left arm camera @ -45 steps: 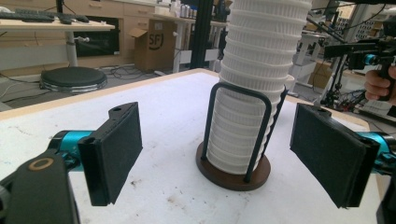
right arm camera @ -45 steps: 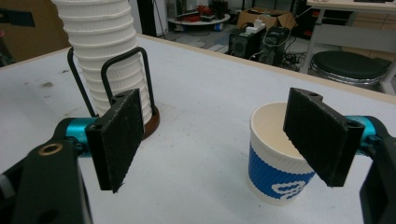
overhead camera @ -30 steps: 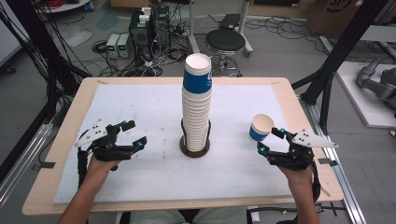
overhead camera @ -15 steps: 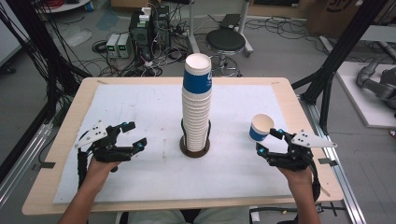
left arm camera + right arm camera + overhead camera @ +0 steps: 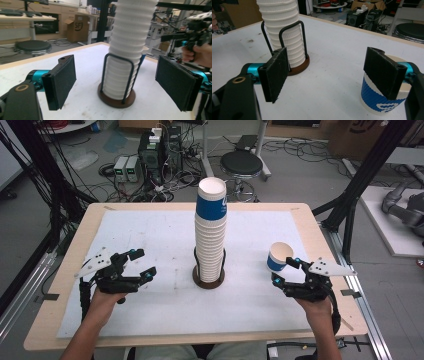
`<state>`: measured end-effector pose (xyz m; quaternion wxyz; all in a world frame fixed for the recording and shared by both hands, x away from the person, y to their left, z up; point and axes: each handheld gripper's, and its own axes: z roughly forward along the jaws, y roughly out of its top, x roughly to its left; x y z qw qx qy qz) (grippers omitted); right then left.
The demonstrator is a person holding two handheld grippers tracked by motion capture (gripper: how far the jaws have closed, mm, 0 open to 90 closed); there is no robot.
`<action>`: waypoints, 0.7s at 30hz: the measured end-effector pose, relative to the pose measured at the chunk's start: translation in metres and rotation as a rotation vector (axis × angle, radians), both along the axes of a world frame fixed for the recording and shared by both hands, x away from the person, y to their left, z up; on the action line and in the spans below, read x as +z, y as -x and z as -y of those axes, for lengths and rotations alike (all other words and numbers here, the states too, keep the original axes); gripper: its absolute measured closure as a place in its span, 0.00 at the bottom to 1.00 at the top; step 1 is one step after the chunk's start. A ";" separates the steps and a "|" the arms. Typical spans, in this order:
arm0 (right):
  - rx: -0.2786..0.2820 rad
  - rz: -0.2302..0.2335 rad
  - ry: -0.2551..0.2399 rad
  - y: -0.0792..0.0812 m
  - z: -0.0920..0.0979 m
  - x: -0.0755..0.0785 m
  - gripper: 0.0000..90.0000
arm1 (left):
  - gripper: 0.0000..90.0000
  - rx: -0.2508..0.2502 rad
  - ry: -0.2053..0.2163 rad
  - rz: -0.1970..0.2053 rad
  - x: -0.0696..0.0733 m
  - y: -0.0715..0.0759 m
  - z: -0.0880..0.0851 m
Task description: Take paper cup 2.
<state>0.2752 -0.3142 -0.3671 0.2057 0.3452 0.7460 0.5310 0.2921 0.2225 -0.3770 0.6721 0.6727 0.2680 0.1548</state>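
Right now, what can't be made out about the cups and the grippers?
- Single cup: right gripper view, one jaw covers its rim; contact unclear.
- Cup stack: left gripper view, top cut off by the frame edge.
- Holder: high view, the stack hides its inside.

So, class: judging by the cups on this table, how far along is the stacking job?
Done: a tall stack of white ribbed paper cups stands in the black wire holder on a round brown base, a blue-banded cup on top. In hand: nothing; the left gripper and right gripper are both open. Left: the single blue and white paper cup stands upright on the white mat by the right gripper, ungripped, probably next for the stack.
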 end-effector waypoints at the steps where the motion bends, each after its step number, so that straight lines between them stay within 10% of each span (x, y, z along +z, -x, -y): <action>1: 0.000 0.006 0.001 0.000 0.000 0.001 0.23 | 0.18 -0.012 0.006 0.009 0.009 0.000 0.003; 21: 0.012 -0.011 -0.009 -0.001 0.001 0.002 0.23 | 0.18 -0.165 -0.053 0.065 0.122 -0.032 0.044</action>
